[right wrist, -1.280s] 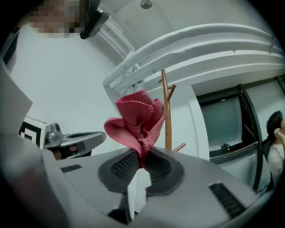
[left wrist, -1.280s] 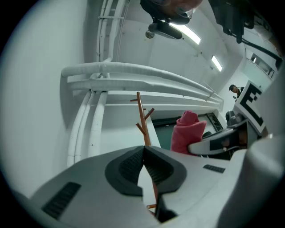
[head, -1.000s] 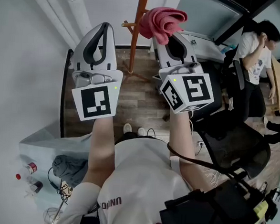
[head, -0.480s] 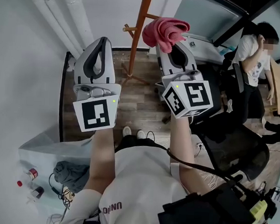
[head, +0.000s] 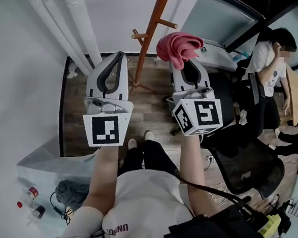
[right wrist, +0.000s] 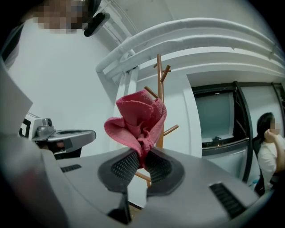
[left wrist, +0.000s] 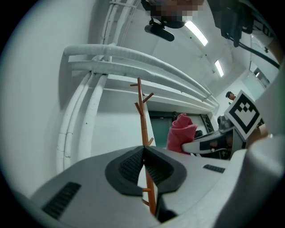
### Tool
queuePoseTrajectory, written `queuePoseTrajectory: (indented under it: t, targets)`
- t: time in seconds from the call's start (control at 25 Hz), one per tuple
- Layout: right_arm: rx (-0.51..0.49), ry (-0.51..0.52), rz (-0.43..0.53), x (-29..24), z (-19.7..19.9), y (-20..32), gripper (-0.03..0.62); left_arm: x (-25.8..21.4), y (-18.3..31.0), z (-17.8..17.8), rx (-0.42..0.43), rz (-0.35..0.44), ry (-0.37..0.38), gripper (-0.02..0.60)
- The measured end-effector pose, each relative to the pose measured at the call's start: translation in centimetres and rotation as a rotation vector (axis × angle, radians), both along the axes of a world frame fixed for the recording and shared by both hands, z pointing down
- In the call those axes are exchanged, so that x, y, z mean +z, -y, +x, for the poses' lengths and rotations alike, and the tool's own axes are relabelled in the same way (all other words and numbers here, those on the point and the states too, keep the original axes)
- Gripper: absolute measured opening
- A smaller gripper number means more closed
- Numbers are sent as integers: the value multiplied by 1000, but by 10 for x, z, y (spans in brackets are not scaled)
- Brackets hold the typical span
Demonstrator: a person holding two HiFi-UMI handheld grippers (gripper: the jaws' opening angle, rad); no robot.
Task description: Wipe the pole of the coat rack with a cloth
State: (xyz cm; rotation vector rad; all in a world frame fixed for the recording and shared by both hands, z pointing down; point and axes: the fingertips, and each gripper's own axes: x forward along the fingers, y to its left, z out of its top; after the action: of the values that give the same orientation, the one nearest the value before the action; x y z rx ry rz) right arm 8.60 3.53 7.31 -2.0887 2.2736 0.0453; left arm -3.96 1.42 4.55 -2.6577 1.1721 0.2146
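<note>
An orange wooden coat rack pole (head: 150, 32) with short pegs stands by the white wall, ahead of both grippers; it also shows as the coat rack (left wrist: 143, 120) and the coat rack (right wrist: 159, 82) in the gripper views. My right gripper (head: 187, 60) is shut on a bunched pink cloth (head: 179, 46), which sits just right of the pole and apart from it. The pink cloth (right wrist: 138, 122) rises from between the right gripper (right wrist: 141, 162) tips. My left gripper (head: 118, 55) is shut with nothing in it, its tips (left wrist: 143, 149) meeting, left of the pole.
White pipes (head: 69, 24) run along the wall at left. A person (head: 267, 58) stands at the right near a black office chair (head: 248, 158). A grey cloth (head: 72, 193) and small bottles (head: 31, 191) lie on the floor at lower left.
Both grippers have drawn lower in the head view, with the pink cloth still held. The coat rack pole now shows more fully between and above them.
</note>
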Motion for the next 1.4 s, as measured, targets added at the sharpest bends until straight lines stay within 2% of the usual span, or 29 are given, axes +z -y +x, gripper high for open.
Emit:
queuePoseTrajectory:
  t: [0.2, 0.28, 0.4, 0.48, 0.68, 0.8, 0.96, 1.16, 1.4]
  targets:
    - [-12, -35, -2, 13, 8, 19, 49, 16, 8, 19, 27, -18, 34, 14]
    - [-11, -62, -5, 20, 12, 28, 49, 25, 12, 26, 30, -7, 85, 14]
    - [-9, -82, -23, 37, 20, 40, 49, 42, 15, 39, 41, 40, 221, 14]
    - [-17, -98, -32, 46, 22, 48, 49, 52, 18, 46, 41, 36, 241, 14]
    - [-45, -156, -48, 63, 24, 67, 49, 72, 28, 56, 23, -20, 210, 14]
    - [-58, -178, -49, 71, 23, 79, 49, 78, 37, 61, -3, -27, 184, 14]
    - [-42, -177, 8, 69, 24, 92, 49, 91, 47, 68, -16, -42, 184, 14]
    - [-61, -183, -7, 84, 25, 105, 49, 106, 60, 70, -45, -75, 165, 14]
    - [-39, -170, -33, 99, 37, 117, 49, 122, 71, 75, -30, -82, 158, 14]
